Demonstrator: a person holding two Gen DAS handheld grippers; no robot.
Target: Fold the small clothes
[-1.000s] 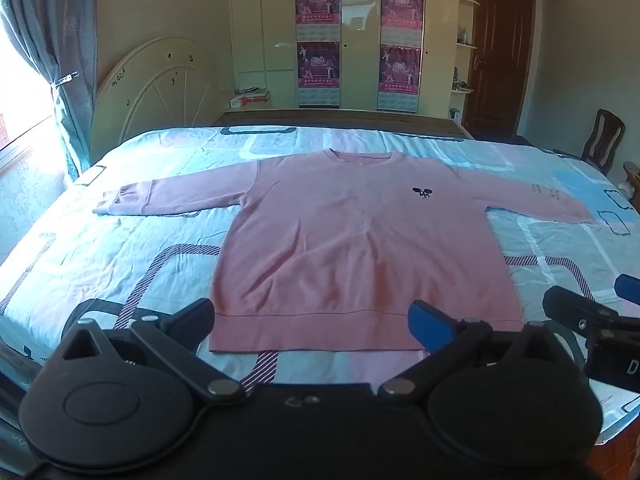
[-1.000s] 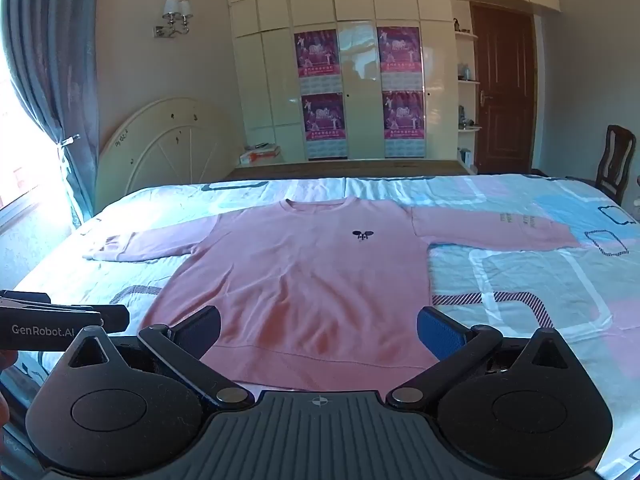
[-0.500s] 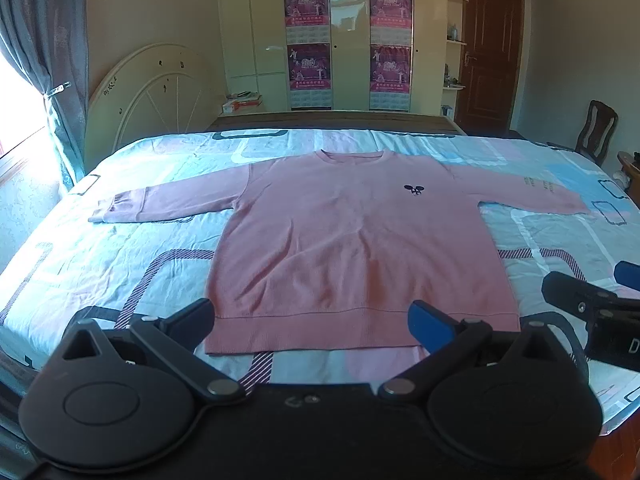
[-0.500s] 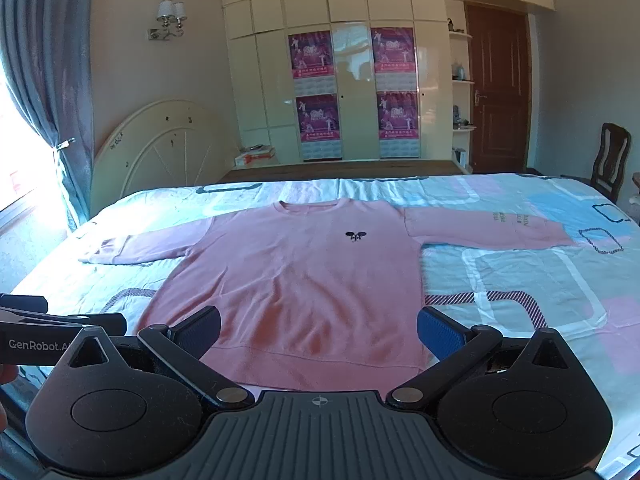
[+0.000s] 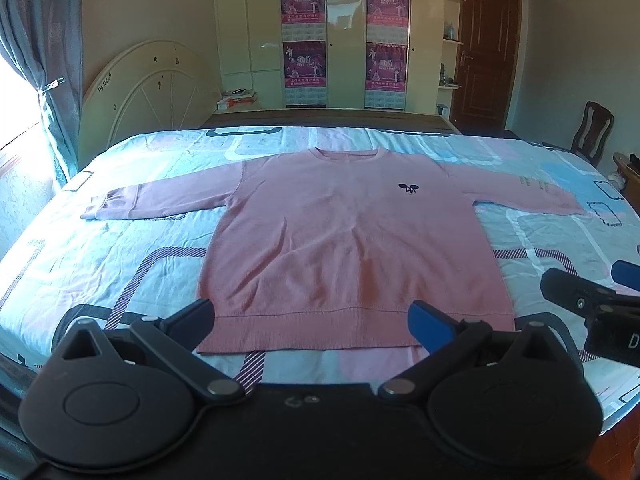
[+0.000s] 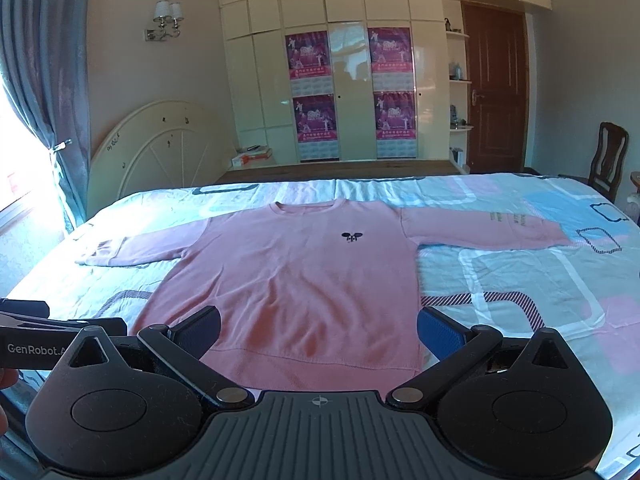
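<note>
A pink long-sleeved sweater [image 5: 348, 240] lies flat and face up on the bed, sleeves spread out to both sides, collar at the far side, hem nearest me. It also shows in the right wrist view [image 6: 296, 280]. My left gripper [image 5: 310, 320] is open and empty, held above the hem near the bed's front edge. My right gripper [image 6: 318, 330] is open and empty, also just above the hem. The right gripper shows at the right edge of the left wrist view [image 5: 592, 304]; the left gripper shows at the left edge of the right wrist view [image 6: 44, 336].
The bed [image 5: 120, 264] has a light blue and pink patterned sheet and a white round headboard [image 5: 148, 96] at the left. Wardrobes with posters [image 5: 344, 40] stand behind it. A brown door [image 5: 488, 52] and a wooden chair [image 5: 592, 132] are at the right, curtains at the left.
Both grippers have risen and drawn back slightly, so the sweater sits lower and farther in both views. The sweater has not moved. Both grippers stay open.
</note>
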